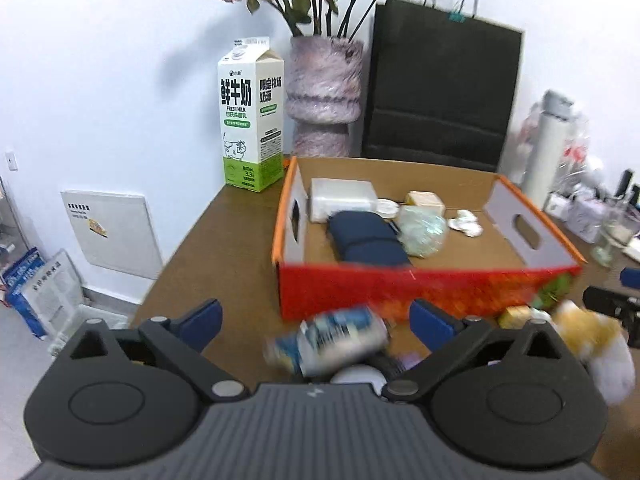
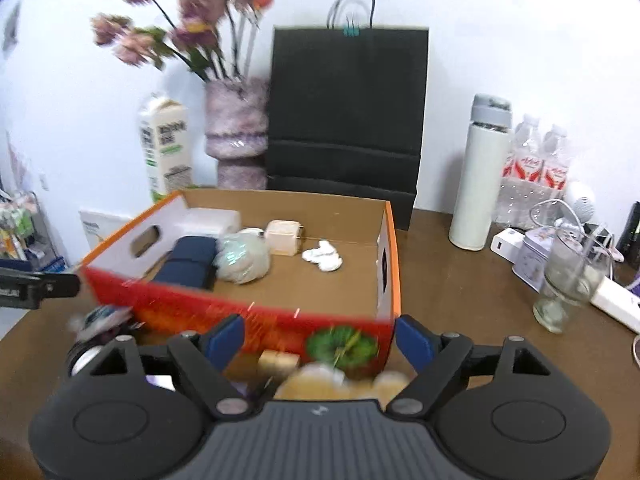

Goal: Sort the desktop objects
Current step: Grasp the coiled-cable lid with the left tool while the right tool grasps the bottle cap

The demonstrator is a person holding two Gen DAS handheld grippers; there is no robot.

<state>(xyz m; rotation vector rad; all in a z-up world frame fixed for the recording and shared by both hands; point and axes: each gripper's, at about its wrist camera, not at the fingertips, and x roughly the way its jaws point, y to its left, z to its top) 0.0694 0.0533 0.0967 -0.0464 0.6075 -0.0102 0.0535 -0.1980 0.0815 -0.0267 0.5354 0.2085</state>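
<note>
Worktop (image 2: 460, 280): I am working over the brown worktop, with loose things lying in front of the box and the milk carton (image 1: 250, 120), vase and black bag standing behind it.
Box (image 1: 420, 284): the open cardboard box is sitting mid-worktop and is already holding part of the sort, so I am judging the job roughly half done.
Navy pouch (image 1: 366, 240): lying inside the box, at its left side, next to the white block.
White block (image 1: 342, 198): resting in the back left corner of the box.
Pale wrapped bundle (image 2: 242, 260): sitting inside, touching the navy pouch.
Left tongs (image 1: 316, 320): I am holding them spread wide and gripping nothing, hovering over the blue and white can.
Right tongs (image 2: 320, 338): spread wide too, empty, hanging over the plush toy.
Plush toy (image 1: 592, 344): yellow and white, blurred, outside the box near its front right corner, waiting to go in.
Blue and white can (image 1: 336, 338): lying on its side just in front of the box, between my left fingers, not yet gripped.
Small tan block (image 2: 278, 360): sitting outside against the box front, also left to sort.
</note>
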